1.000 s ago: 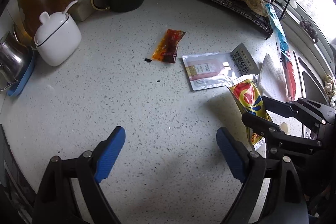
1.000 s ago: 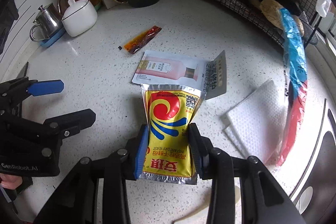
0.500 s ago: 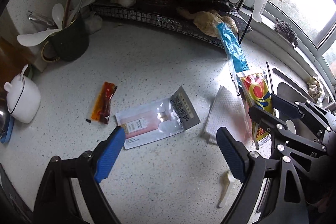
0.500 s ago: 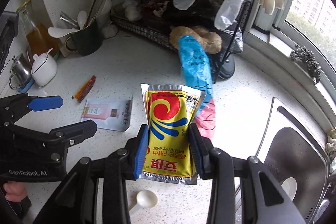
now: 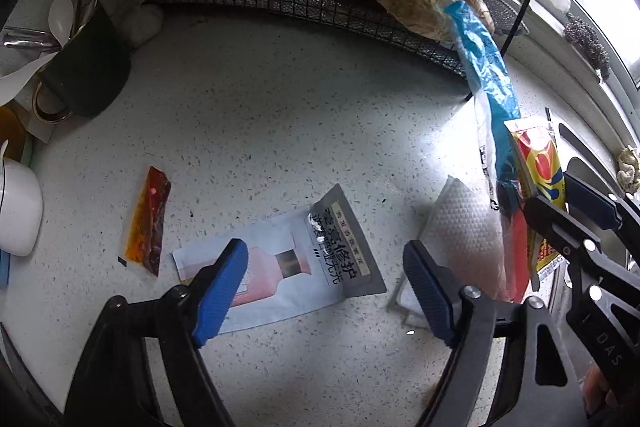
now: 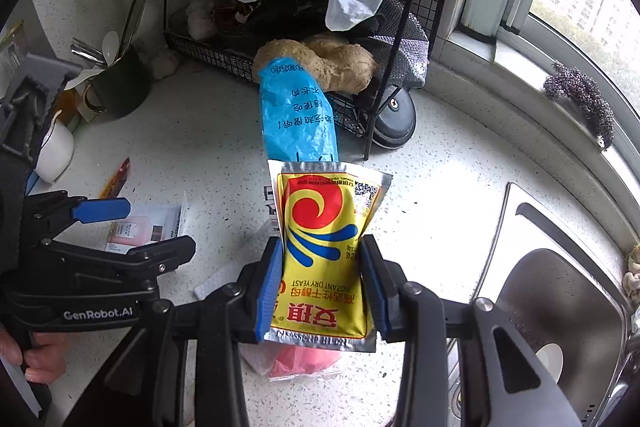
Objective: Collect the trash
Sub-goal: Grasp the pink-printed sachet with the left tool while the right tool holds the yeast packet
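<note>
Yellow yeast packet point(image 6: 324, 251) clamped in right gripper point(image 6: 322, 281); left gripper point(image 5: 324, 291) apart, narrowing over pink sachet point(image 5: 280, 263).

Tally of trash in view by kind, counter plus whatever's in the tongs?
Foil sachets/packets: 2 (yeast packet, pink-print sachet)
Sauce packet: 1
Plastic wrapper, blue and red: 1
Paper towel: 1
Total: 5

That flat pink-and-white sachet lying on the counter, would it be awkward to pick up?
Probably a little. The sachet lies nearly flat on the counter, so fingers may slide over it. Its torn grey end curls upward, which likely offers an edge to pinch. It looks empty and thin, so it should be light and floppy once lifted.
</note>
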Demonstrator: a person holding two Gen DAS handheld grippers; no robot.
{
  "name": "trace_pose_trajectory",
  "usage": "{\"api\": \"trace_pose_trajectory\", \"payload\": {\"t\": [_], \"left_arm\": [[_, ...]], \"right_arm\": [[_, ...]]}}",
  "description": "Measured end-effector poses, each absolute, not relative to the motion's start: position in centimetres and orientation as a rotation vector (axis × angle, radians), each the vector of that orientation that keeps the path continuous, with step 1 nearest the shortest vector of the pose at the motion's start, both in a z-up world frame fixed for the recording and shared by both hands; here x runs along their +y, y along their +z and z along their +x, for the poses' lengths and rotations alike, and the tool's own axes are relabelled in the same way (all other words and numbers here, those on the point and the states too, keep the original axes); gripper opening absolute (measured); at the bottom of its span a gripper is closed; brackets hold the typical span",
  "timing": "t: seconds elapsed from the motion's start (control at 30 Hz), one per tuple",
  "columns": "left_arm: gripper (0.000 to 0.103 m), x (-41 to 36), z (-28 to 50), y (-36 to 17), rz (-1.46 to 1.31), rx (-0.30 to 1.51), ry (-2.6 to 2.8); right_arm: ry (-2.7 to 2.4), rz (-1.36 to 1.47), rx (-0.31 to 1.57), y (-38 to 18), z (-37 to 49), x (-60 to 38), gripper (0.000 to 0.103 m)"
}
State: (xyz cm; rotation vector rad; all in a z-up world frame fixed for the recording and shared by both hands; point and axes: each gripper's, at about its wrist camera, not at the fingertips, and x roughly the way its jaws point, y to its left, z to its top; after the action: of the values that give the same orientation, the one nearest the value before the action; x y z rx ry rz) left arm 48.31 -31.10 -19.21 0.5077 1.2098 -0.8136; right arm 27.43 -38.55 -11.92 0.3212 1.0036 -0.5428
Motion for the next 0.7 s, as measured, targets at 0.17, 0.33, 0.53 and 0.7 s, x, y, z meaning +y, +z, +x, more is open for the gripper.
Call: {"api": "trace_pose_trajectory", "payload": {"t": [0.17,0.33,0.53,0.7], "left_arm": [[0.067,-30.7,49.1,-20.3,0.497,1.244,-0.817],[0.037,-30.9,49.1,-20.2,0.493,1.252,-0.855],[0.012,-30.6,47.5,-19.9,0.527,1.219,-0.878],[0.001,-30.1,46.1,-18.2,0.539,1.157,-0.886]], "right_arm": [[-0.527,0.309,1.005,-12.2,27.7,-38.4,0.036],[-0.520,0.319,1.008,-12.5,27.8,-38.4,0.036],[-0.509,0.310,1.008,-12.4,27.6,-38.4,0.036],[-0.486,0.305,0.993,-11.8,27.2,-38.0,0.036]]}}
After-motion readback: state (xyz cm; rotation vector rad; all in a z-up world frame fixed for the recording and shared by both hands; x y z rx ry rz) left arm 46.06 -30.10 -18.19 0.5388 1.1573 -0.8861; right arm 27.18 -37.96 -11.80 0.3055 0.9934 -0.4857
